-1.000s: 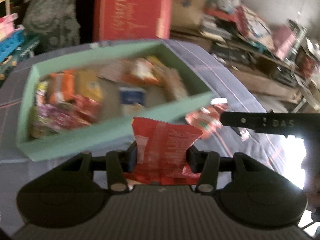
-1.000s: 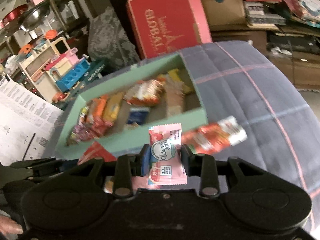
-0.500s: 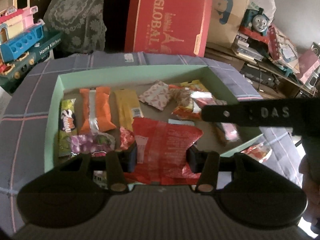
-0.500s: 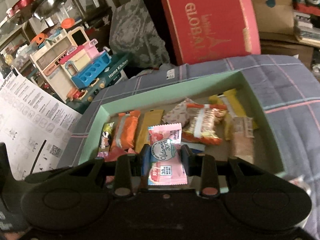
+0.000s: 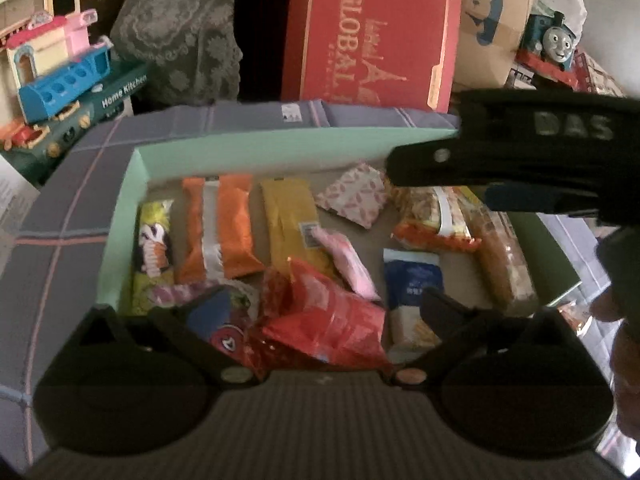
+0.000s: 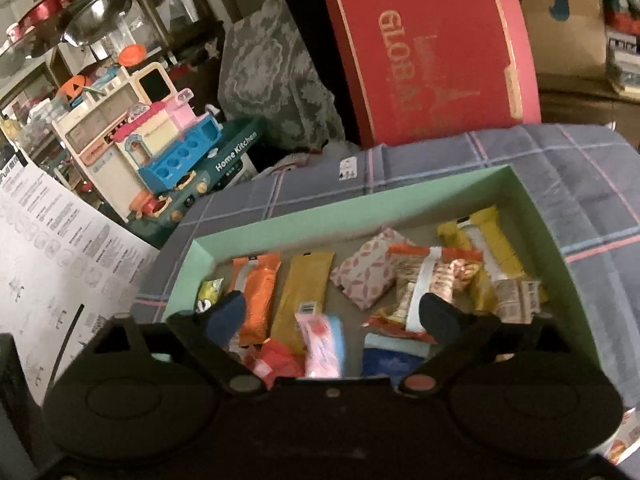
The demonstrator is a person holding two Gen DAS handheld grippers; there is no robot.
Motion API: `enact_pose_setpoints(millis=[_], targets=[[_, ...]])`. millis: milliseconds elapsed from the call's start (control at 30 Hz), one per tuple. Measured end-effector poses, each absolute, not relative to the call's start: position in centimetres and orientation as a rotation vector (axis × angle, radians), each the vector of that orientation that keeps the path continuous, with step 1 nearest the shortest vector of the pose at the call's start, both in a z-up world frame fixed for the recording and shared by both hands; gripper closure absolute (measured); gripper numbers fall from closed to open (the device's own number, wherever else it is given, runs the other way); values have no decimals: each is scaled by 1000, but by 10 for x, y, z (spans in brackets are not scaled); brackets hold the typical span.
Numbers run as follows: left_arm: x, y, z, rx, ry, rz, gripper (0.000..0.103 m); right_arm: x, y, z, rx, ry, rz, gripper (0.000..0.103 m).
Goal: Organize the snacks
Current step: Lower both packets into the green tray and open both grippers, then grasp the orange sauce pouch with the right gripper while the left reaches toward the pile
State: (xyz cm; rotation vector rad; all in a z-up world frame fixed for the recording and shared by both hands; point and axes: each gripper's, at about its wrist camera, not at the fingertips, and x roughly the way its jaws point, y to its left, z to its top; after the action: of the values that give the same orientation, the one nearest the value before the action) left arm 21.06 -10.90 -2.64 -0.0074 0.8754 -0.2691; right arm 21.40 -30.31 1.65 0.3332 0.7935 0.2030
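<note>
My left gripper [image 5: 320, 312] and right gripper [image 6: 336, 316] are both spreading their fingers, pressing on nothing. The crinkly red foil packet [image 5: 332, 320] and pink sachet [image 6: 320, 340] sit loose at lower centre in the mint-green cardboard box [image 6: 348, 208] (already crowded). Pulling back carelessly, my fingertips could snag a wrapper and drag it out.

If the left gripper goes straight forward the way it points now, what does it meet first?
Probably the red snack packet, lying loose between the opening jaws of the left gripper inside the green box. Depth is unclear; it may pass above it.
</note>
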Motion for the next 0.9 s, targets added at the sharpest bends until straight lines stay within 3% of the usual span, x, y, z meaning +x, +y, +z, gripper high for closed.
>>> enact_pose_setpoints(millis=[100, 900], targets=[[212, -108, -29, -29, 900, -259, 0, 208, -308, 17, 331, 789, 190, 0], [151, -123, 7, 10, 855, -302, 0, 134, -352, 40, 319, 765, 124, 0]])
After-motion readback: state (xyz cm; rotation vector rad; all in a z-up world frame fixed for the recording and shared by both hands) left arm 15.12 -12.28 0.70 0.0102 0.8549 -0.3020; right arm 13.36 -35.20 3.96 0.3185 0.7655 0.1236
